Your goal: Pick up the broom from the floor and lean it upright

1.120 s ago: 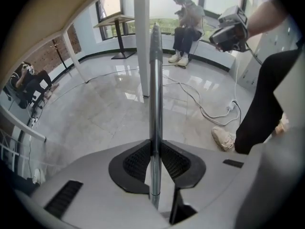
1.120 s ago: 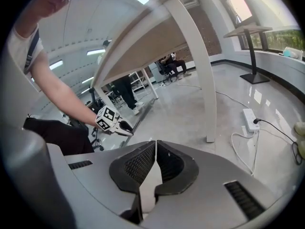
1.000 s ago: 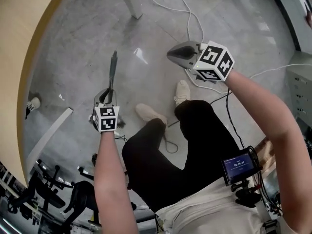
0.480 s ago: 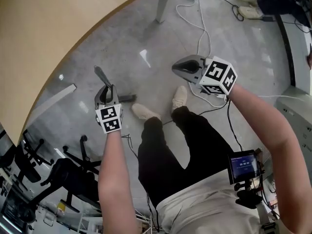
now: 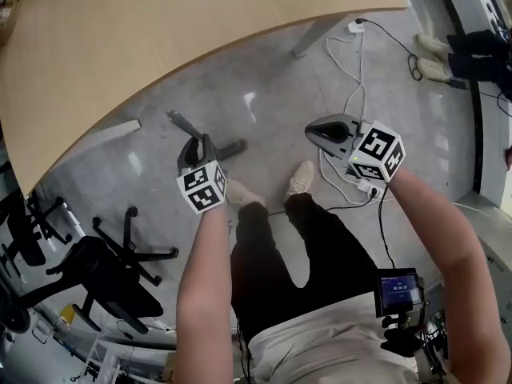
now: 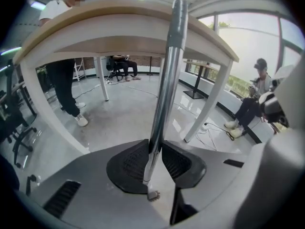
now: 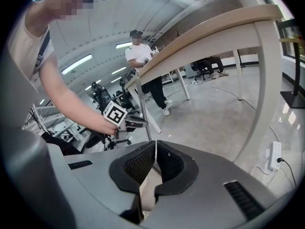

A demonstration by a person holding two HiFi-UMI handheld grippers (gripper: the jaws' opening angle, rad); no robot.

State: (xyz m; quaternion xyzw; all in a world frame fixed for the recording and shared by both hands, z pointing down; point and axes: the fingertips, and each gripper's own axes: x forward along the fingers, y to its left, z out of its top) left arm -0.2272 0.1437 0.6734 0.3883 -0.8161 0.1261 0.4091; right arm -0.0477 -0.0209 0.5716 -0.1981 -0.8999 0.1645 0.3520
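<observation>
The broom's metal handle (image 6: 164, 94) rises from between my left gripper's (image 6: 153, 163) black pads and ends in a grey grip in front of the table's edge. The pads press on it while the jaws are opening slightly. In the head view the left gripper (image 5: 200, 152) holds the broom (image 5: 182, 123) off the grey floor, foreshortened, with a dark end (image 5: 232, 148) showing past the jaws. My right gripper (image 5: 324, 130) hangs to the right, shut with nothing in it; its pads (image 7: 155, 163) meet at the tips. The left gripper (image 7: 136, 122) also shows in the right gripper view.
A large wooden table (image 5: 160, 38) on white legs (image 6: 212, 99) stands just ahead. A power strip (image 5: 356, 26) with white cables lies on the floor. A black office chair (image 5: 104, 270) is at the lower left. People stand and sit around the room.
Both grippers have risen. The broom has gone from lying along the floor to tilted up in the left gripper, which has rolled. More of the table has come into the head view.
</observation>
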